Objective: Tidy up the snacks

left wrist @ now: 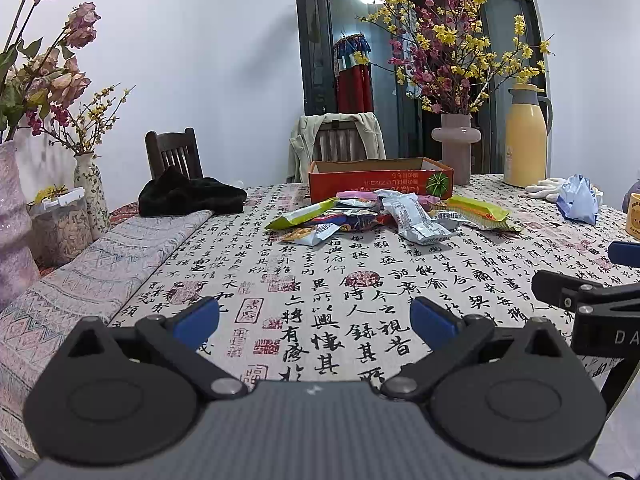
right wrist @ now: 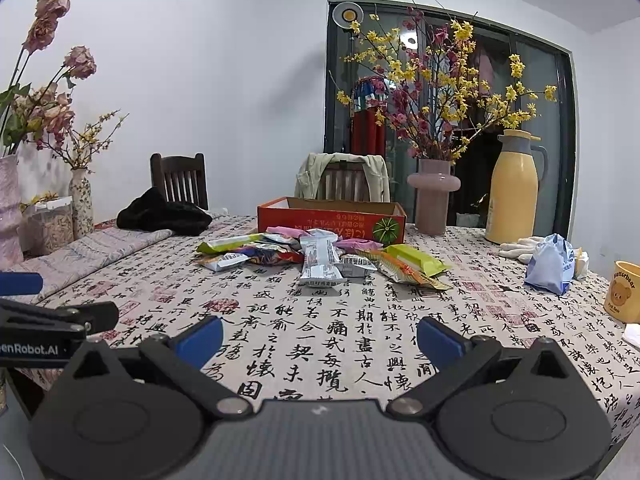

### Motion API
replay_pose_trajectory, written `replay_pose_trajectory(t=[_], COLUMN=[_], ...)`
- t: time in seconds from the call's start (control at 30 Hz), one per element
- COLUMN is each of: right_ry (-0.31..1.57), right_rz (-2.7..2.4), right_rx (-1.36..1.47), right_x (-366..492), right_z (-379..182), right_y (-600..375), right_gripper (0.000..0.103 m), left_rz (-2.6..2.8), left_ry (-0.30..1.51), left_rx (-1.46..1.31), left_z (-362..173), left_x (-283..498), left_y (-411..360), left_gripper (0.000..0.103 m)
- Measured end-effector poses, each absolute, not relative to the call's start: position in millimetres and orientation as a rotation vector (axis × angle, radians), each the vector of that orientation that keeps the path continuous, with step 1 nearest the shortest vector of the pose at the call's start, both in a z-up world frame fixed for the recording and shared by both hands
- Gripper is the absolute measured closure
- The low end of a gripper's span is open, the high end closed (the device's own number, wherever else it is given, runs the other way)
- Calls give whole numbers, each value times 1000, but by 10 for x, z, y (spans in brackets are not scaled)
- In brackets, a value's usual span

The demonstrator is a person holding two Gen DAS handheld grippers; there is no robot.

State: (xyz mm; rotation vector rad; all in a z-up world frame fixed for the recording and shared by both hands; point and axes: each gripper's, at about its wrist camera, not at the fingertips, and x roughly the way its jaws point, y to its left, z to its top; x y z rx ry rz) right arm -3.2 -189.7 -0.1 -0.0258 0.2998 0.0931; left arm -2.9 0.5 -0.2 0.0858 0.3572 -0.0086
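A heap of snack packets (left wrist: 384,214) (right wrist: 320,256) lies on the calligraphy tablecloth, just in front of an open orange cardboard box (left wrist: 380,178) (right wrist: 332,220). Green, silver, pink and orange wrappers show in the heap. My left gripper (left wrist: 314,320) hovers open over the near part of the table, well short of the snacks, with nothing between its blue pads. My right gripper (right wrist: 320,340) is likewise open and empty, at a similar distance. Each gripper's side shows at the edge of the other's view.
A pink vase of flowers (left wrist: 456,148) (right wrist: 434,196) and a yellow thermos (left wrist: 526,140) (right wrist: 514,192) stand behind the box. White gloves, a blue bag (right wrist: 550,264) and a yellow mug (right wrist: 624,296) sit at right. Black cloth (left wrist: 188,196), folded fabric and vases occupy the left.
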Motion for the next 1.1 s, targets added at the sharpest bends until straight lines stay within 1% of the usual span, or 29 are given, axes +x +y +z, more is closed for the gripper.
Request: replay_pose_trajectory(t=[0.53,0.97,1.1], right_ry=[302,315,351], right_rz=[93,79,87], right_rx=[-30,4,5], right_x=[35,630,876], right_z=[-3,18,6], right_y=[-1935,-2087,-2131], right_gripper=[0,0,0], left_rz=[10,28,15], left_ry=[361,405,422], left_rx=[95,80,73], left_z=[27,43,53], left_x=[55,628,865], left_y=[37,148,147], left_gripper=[0,0,0])
